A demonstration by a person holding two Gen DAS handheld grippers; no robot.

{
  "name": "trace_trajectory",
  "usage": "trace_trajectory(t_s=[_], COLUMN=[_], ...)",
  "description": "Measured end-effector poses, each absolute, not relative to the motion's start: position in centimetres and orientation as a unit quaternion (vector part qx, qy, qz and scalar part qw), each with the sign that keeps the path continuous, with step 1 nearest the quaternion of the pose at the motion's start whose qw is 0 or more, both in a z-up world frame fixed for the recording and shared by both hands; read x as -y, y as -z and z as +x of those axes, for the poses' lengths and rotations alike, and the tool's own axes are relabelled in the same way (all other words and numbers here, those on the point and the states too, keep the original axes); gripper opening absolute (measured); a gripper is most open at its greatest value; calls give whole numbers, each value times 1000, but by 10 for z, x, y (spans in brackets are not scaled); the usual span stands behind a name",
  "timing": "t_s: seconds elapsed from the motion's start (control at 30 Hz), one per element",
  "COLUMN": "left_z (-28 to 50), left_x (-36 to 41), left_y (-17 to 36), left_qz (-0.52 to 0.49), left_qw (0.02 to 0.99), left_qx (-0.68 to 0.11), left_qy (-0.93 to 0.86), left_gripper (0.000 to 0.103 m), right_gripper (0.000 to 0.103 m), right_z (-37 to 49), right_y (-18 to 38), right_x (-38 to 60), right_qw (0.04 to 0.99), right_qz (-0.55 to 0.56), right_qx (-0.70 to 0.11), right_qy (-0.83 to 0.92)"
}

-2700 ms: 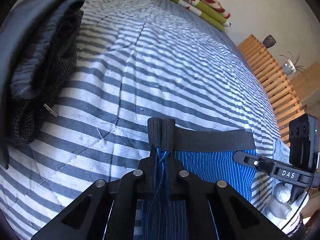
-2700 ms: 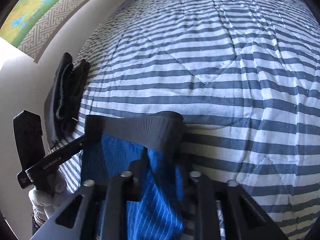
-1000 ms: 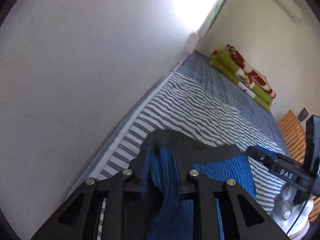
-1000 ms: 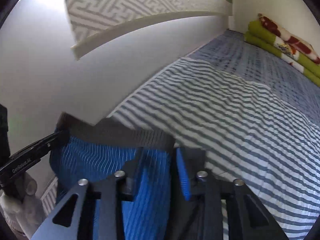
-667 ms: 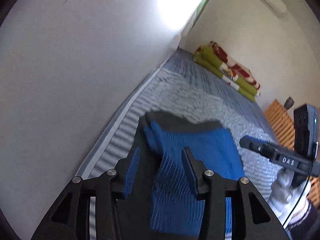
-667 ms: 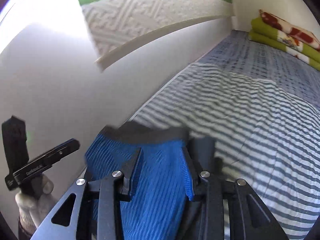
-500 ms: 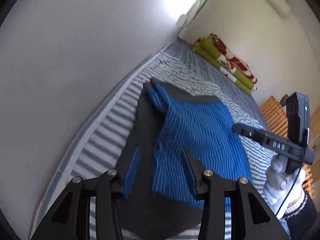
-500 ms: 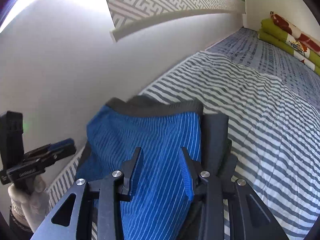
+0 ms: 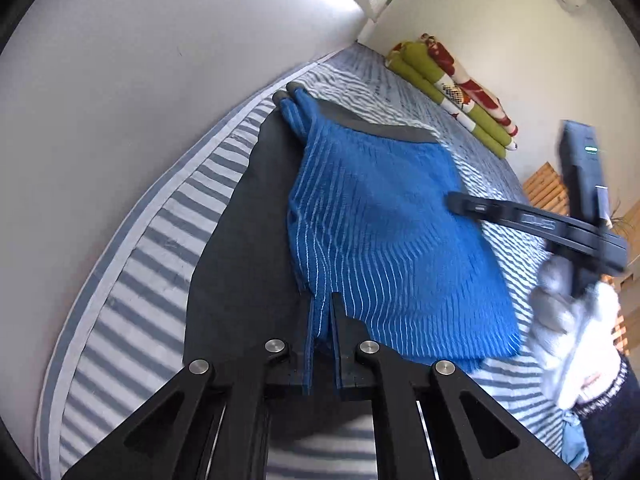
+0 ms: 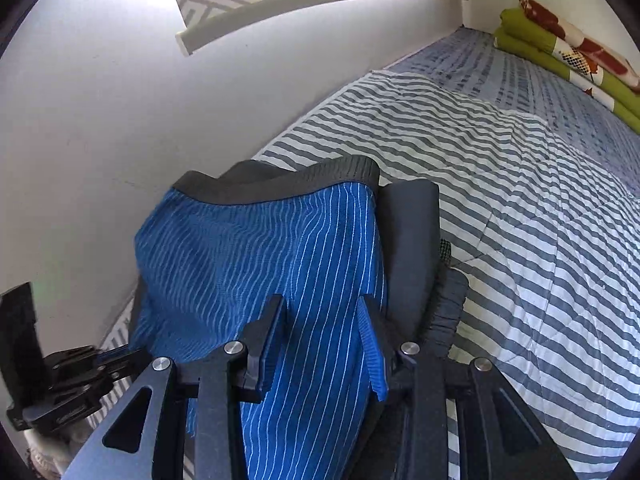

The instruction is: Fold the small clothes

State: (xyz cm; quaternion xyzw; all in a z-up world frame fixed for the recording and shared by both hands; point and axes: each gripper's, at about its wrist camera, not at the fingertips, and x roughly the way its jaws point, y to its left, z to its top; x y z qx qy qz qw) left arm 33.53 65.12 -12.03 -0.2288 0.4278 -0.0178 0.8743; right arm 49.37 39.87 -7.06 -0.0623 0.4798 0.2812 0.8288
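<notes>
The blue shorts [image 9: 384, 232] are laid on dark clothes [image 9: 236, 240], pinched by the just-closed left gripper [image 9: 322, 312]; the right gripper [image 10: 322, 312] is spread.

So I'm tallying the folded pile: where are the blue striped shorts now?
The blue striped shorts lie on the dark folded clothes by the wall, at the striped bed's edge.

L hand-held gripper [image 9: 323, 300] just closed, jaws nearly together; R hand-held gripper [image 10: 320, 304] jaws part-open.
</notes>
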Motion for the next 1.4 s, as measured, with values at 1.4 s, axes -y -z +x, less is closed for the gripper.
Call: trace_trajectory(t_s=[1.4], left_z=[124], left_x=[-376], left_y=[-26], left_qz=[-91], left_qw=[929], left_qx=[-356], left_qy=[38], left_gripper=[41], right_gripper=[34], right_z=[186], right_y=[-25], right_x=[-140], right_qw=[880], right_qz=[-86], right_qx=[-421], right_qy=[-201])
